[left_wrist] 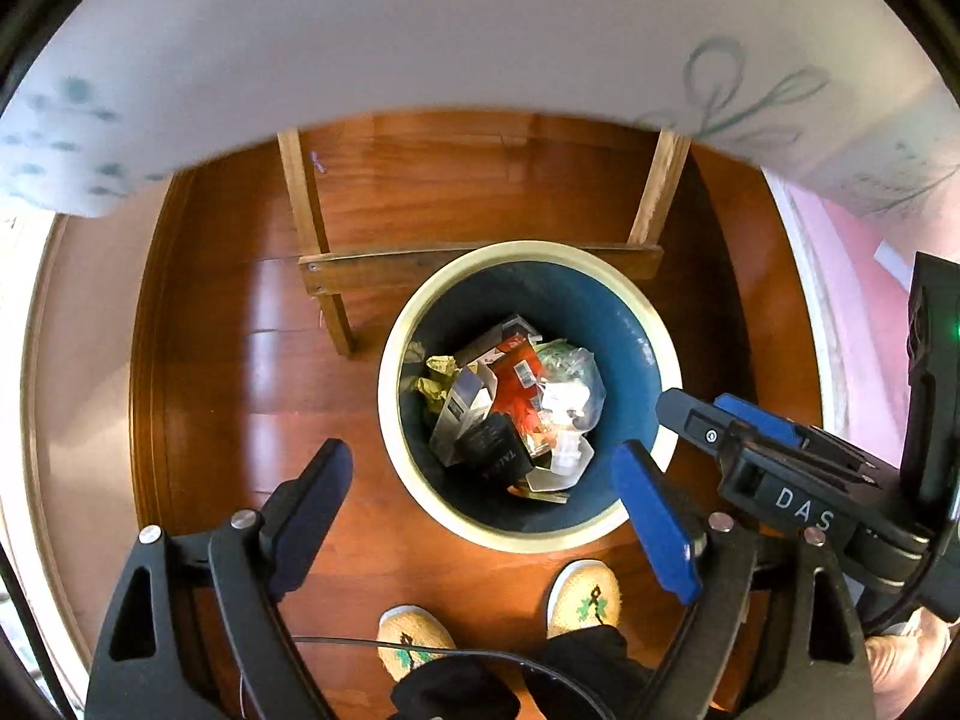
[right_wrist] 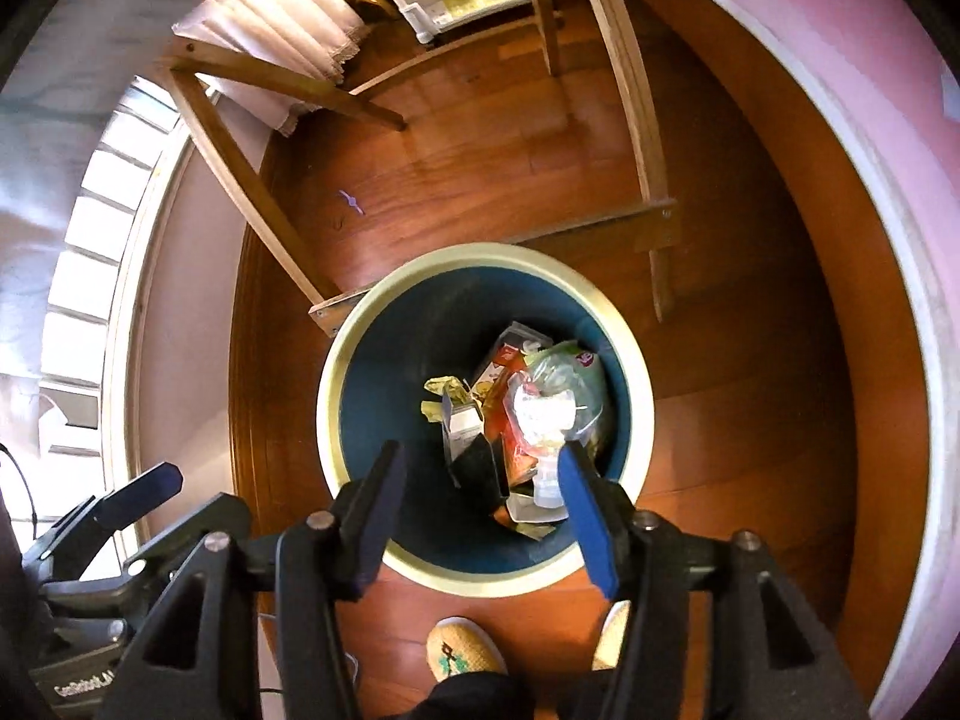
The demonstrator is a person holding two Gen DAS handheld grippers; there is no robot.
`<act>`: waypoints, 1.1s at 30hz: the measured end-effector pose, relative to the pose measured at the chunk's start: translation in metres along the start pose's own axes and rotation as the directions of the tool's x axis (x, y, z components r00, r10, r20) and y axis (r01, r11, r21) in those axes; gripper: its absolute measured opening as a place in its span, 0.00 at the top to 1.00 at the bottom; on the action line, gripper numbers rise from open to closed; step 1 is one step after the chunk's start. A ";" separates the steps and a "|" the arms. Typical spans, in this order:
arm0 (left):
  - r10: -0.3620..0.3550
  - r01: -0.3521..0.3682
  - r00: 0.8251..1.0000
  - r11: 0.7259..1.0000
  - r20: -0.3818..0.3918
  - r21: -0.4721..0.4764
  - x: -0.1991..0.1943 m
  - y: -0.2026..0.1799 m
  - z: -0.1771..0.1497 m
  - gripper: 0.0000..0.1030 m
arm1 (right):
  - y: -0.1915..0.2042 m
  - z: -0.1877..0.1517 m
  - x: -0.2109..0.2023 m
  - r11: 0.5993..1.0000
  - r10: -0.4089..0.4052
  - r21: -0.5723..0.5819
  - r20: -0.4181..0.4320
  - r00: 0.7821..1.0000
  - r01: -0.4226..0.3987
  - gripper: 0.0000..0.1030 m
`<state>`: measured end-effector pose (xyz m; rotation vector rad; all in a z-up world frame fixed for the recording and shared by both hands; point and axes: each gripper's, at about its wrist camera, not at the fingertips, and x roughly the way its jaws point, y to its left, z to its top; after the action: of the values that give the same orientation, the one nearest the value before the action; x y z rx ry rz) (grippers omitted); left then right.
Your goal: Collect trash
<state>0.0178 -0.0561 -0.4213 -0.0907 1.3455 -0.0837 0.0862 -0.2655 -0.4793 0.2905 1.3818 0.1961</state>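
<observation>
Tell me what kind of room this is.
Most likely a room in a home, perhaps a dining area: polished wooden floor, the wooden legs of a table under a floral tablecloth, and a small blue waste bin of household packaging.

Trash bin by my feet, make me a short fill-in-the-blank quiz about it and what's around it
1. The bin is ____ inside.
2. It stands on a ____ floor.
3. Both tongs, left and right, are ____, holding nothing.
4. The trash lies ____ the bin.

Missing words: blue; wooden; open; inside
</observation>
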 end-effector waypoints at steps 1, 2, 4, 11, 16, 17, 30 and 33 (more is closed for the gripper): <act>-0.002 0.002 1.000 1.000 0.000 -0.006 -0.004 0.000 0.001 0.15 | 0.002 -0.001 -0.002 1.000 -0.001 -0.004 0.000 1.000 0.001 0.46; -0.006 0.006 1.000 1.000 0.002 -0.015 -0.012 0.000 0.000 0.15 | 0.005 -0.001 -0.007 1.000 -0.002 -0.008 -0.001 1.000 0.002 0.45; -0.004 0.005 1.000 1.000 0.008 -0.021 -0.025 0.000 -0.002 0.15 | 0.010 -0.001 -0.017 1.000 -0.004 -0.011 -0.006 1.000 0.004 0.41; 0.014 -0.013 1.000 0.999 0.028 -0.034 -0.099 -0.001 0.001 0.15 | 0.031 -0.005 -0.070 1.000 -0.003 -0.014 -0.026 1.000 0.003 0.40; 0.007 -0.004 0.997 0.999 0.076 -0.036 -0.181 -0.004 0.013 0.15 | 0.060 -0.002 -0.145 0.999 -0.001 -0.047 0.003 1.000 0.002 0.40; 0.004 -0.001 0.996 0.999 0.091 -0.034 -0.198 -0.005 0.017 0.15 | 0.066 0.000 -0.160 0.998 -0.002 -0.056 0.011 1.000 0.003 0.40; 0.033 -0.034 0.956 0.999 0.291 -0.002 -0.378 -0.018 0.065 0.15 | 0.123 0.031 -0.336 0.992 0.014 -0.125 0.175 0.984 0.008 0.40; 0.040 -0.043 0.950 0.999 0.310 0.004 -0.399 -0.023 0.072 0.15 | 0.130 0.037 -0.362 0.991 0.018 -0.134 0.210 0.978 0.010 0.40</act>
<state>-0.0008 -0.0327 -0.0163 -0.0632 1.0315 -0.0391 0.0614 -0.2562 -0.0934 0.1957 1.1524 0.2531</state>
